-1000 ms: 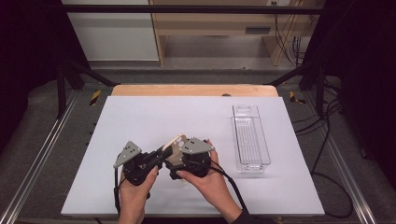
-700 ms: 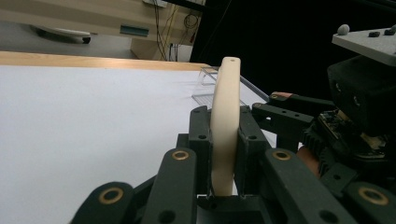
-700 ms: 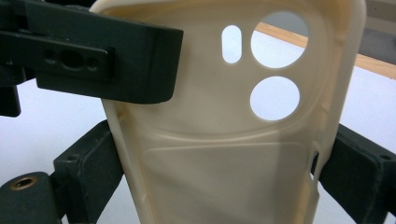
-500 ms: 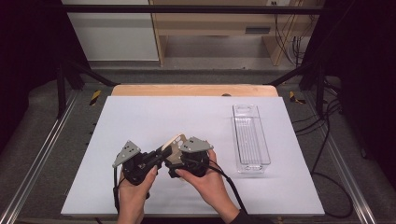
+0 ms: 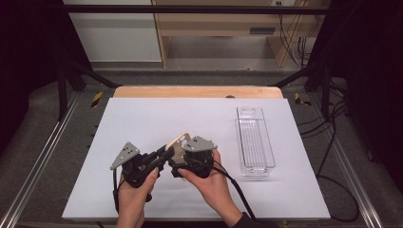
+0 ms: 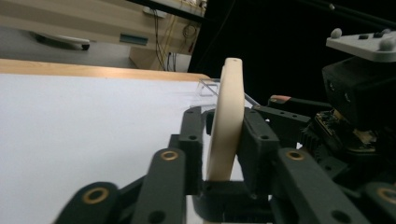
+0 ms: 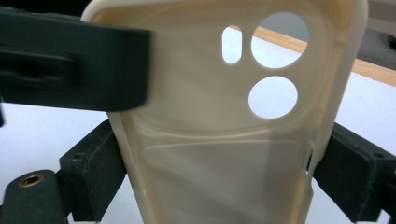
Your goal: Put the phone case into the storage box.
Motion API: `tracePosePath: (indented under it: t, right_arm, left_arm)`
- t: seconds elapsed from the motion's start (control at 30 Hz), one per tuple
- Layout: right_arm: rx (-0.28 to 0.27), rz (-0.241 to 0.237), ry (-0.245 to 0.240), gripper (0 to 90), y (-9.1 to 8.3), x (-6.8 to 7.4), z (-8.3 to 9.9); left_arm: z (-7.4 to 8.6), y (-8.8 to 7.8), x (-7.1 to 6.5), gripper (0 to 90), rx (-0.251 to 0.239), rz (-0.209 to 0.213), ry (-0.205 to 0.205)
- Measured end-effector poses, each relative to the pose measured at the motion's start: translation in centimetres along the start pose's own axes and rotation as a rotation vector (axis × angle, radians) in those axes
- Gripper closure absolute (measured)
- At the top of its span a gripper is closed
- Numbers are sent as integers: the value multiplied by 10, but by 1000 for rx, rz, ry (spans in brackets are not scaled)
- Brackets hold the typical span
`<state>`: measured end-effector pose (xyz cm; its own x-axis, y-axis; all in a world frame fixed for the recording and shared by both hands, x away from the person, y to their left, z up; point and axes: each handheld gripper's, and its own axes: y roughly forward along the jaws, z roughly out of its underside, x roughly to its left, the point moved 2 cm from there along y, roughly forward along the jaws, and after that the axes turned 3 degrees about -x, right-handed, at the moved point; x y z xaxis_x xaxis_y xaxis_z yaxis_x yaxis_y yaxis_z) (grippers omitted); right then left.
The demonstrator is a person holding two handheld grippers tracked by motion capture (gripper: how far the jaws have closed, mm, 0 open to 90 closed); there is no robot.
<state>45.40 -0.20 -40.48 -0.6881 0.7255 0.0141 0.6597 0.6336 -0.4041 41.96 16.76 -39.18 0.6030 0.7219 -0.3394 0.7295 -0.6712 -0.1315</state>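
High view: my left gripper (image 5: 164,154) and right gripper (image 5: 177,159) meet above the white table (image 5: 142,123), sharing a cream phone case (image 5: 178,142); a clear tray (image 5: 255,140) stands well apart.

Left gripper view: the case (image 6: 227,121) sits edge-on between my jaws, which have just been opening.

Right gripper view: my jaws clamp the case (image 7: 215,154) across its side walls. Likely light, soft, flexible; best held by the rims.
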Motion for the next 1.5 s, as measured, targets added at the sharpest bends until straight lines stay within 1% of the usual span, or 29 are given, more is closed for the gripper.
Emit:
tracePosePath:
  t: [0.07,0.13,0.23,0.3,0.33,0.4,0.43,0.47,0.53,0.6,0.63,0.67,0.73,0.77,0.83,0.93,0.97,1.0,1.07,1.1,1.2,1.23,1.27,1.37,1.47,1.5]
  right_arm:
    - [-2,10,21,117,-2,-7,-2]
    - [-7,18,32,117,-3,-13,-3]
    - [-16,33,59,117,-5,-23,-7]
    - [-22,42,76,117,-6,-29,-9]
    - [-24,48,84,117,-6,-31,-11]
    - [-34,57,90,117,-9,-36,-13]
    - [-39,62,92,117,-10,-39,-14]
    - [-46,67,97,117,-13,-41,-16]
    - [-50,75,101,117,-16,-46,-17]
    - [-52,84,105,117,-19,-51,-19]
    - [-53,89,109,117,-21,-54,-19]
    - [-57,95,115,117,-23,-58,-21]
    - [-67,106,124,117,-27,-64,-23]
    - [-74,113,126,117,-29,-67,-24]
    - [-83,122,141,116,-33,-73,-26]
    - [-100,134,164,117,-38,-83,-29]
    - [-105,139,166,117,-39,-85,-30]
    - [-109,143,171,117,-41,-87,-31]
    - [-118,151,176,117,-44,-92,-34]
    - [-122,154,181,117,-45,-93,-34]
    - [-144,145,210,117,-51,-100,-37]
    - [-147,147,217,117,-53,-103,-38]
    - [-148,160,217,117,-55,-106,-38]
    - [-151,186,223,117,-61,-114,-41]
    - [-160,201,246,117,-66,-124,-44]
    - [-163,205,257,118,-67,-128,-45]
  left_arm:
    - [-2,-1,0,680,-11,9,-18]
    - [-4,-3,0,648,-21,0,-12]
    - [-7,-6,1,623,-41,1,-22]
    - [-8,-7,4,591,-48,-16,-15]
    - [-8,-8,5,561,-51,-26,-7]
    - [-8,-9,11,493,-57,-73,22]
    - [-7,-9,15,460,-61,-93,28]
    - [-7,-10,18,420,-57,-102,33]
    - [-5,-10,25,371,-45,-134,54]
    - [0,-10,34,324,-37,-163,82]
    - [2,-11,39,306,-36,-180,96]
    - [4,-12,41,299,-45,-189,107]
    - [9,-15,48,301,-53,-220,147]
    - [11,-15,51,294,-46,-225,161]
    - [15,-17,58,264,-28,-231,173]
    - [17,-22,67,234,-35,-237,186]
    - [17,-24,69,218,-38,-237,183]
    - [18,-26,71,205,-43,-242,190]
    - [20,-28,75,178,-34,-249,213]
    - [22,-30,78,160,-23,-253,223]
    - [30,-38,84,111,-10,-245,235]
    - [33,-42,87,103,-13,-249,237]
    - [34,-45,89,100,-17,-250,236]
    - [36,-57,97,87,-47,-263,226]
    - [36,-65,100,86,-72,-248,212]
    - [36,-66,101,86,-77,-247,220]
